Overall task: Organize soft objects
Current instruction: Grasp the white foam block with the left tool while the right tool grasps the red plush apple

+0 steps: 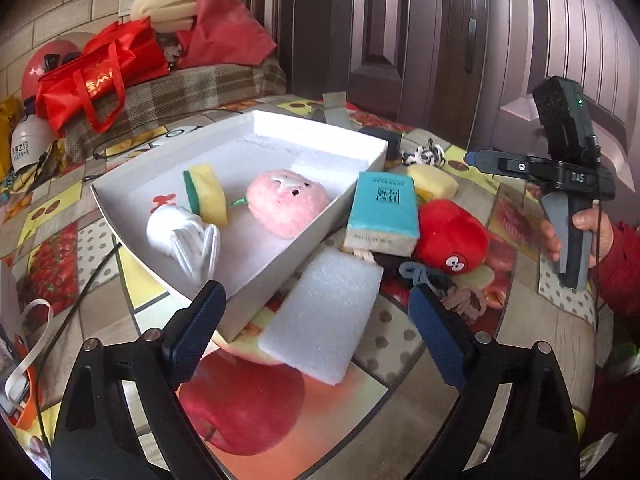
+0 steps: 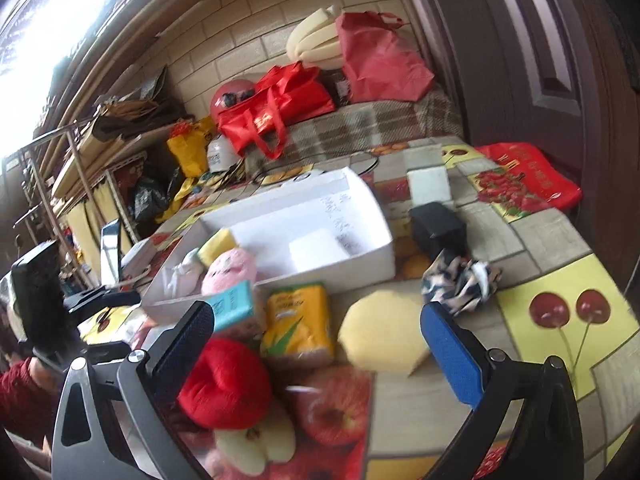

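A white box (image 1: 132,172) holds a pink plush (image 1: 286,202), a yellow-green sponge (image 1: 206,194), a white soft toy (image 1: 182,234) and a white foam block (image 1: 324,164). My left gripper (image 1: 316,328) is open and empty above a white foam slab (image 1: 322,314) beside the box. A teal tissue pack (image 1: 382,210), a red plush (image 1: 452,238) and a yellow sponge (image 1: 434,180) lie to the right. My right gripper (image 2: 318,340) is open and empty above the red plush (image 2: 226,384), a yellow tissue pack (image 2: 298,328) and the yellow sponge (image 2: 382,332). The box (image 2: 376,256) lies beyond.
A black-and-white cloth (image 2: 460,280) and a black block (image 2: 438,226) lie right of the box. A grey-brown cloth (image 1: 452,292) lies near my left gripper's right finger. Red bags (image 1: 100,76) sit on a checked bench behind the fruit-print table (image 1: 400,368). A door stands at the right.
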